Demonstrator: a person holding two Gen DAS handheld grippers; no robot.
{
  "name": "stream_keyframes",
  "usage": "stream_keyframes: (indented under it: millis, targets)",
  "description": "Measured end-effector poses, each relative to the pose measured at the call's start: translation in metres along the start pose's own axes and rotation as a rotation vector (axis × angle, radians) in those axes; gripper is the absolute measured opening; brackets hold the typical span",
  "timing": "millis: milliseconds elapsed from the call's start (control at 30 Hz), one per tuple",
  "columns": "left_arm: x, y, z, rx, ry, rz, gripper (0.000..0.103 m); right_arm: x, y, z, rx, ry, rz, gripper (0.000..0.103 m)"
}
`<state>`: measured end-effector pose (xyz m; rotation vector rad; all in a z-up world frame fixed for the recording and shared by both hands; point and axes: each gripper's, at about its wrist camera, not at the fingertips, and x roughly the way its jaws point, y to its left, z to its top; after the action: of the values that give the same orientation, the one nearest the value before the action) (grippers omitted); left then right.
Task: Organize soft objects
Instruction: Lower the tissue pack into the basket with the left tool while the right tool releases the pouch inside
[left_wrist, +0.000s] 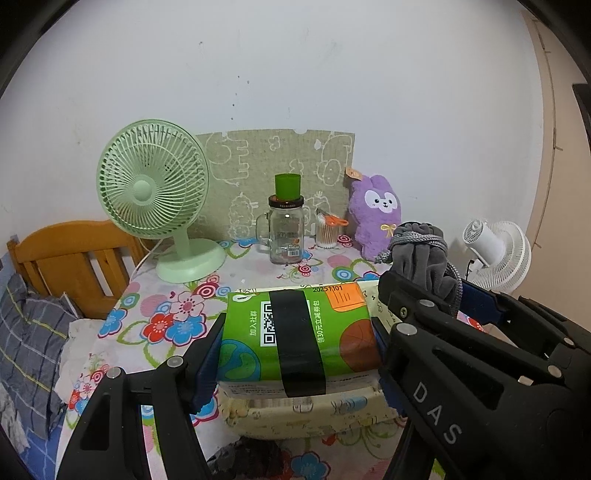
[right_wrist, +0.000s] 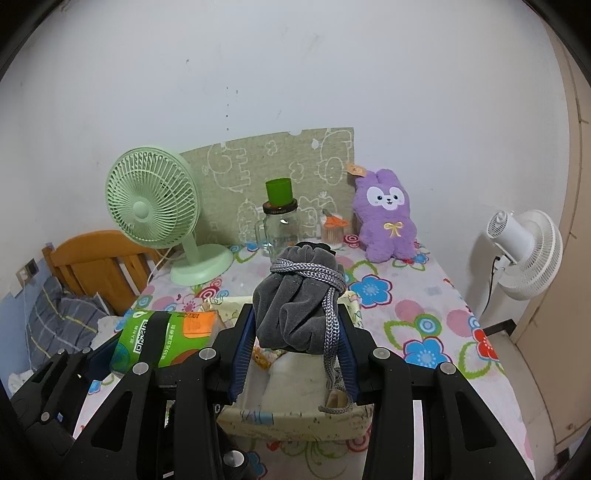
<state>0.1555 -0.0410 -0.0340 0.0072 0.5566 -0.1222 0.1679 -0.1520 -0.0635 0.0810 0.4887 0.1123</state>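
Tissue pack (left_wrist: 295, 338), green with a black tape band, sits at lower centre of the left wrist view, clamped between the fingers of the left gripper (left_wrist: 297, 350) and held over the cream fabric basket (left_wrist: 306, 421). In the right wrist view the same pack shows at lower left, just above the basket's left rim.

Grey drawstring pouch (right_wrist: 299, 306) occupies the centre of the right wrist view, pinched between the fingers of the right gripper (right_wrist: 295, 354); its braided cord (right_wrist: 330, 332) hangs down toward the basket interior. In the left wrist view the pouch appears at right of centre, above the right gripper's black frame, which covers the basket's right side.

The basket rests on the counter (right_wrist: 424, 325), which carries a floral cloth.

Items standing along the far edge of the counter, in the upper half of both views:
- green desk fan (left_wrist: 155, 195), at left
- glass jar (left_wrist: 286, 236) with a green cup (left_wrist: 288, 186) on its lid, centre
- cotton swab container (left_wrist: 327, 232), just beside the jar
- purple plush rabbit (right_wrist: 386, 216), at right

A white fan (right_wrist: 524, 251) stands beyond the counter's right edge. A wooden bed frame (left_wrist: 70, 258) shows at left.
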Motion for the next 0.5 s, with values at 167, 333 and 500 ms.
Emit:
stream_keyframes:
  millis: [167,333,500]
  targets:
    - [0.02,0.003,0.001,-0.002,0.018,-0.01,0.073,0.017,-0.004,0.002,0.008,0.01,0.007,0.044]
    - [0.04,0.005,0.0,-0.018,0.043,-0.018,0.074,0.035,-0.009,0.001,0.015,0.029,0.022,0.044]
    - [0.057,0.005,-0.003,-0.026,0.073,-0.023,0.075,0.052,-0.013,-0.001,0.019,0.054,0.022,0.044]
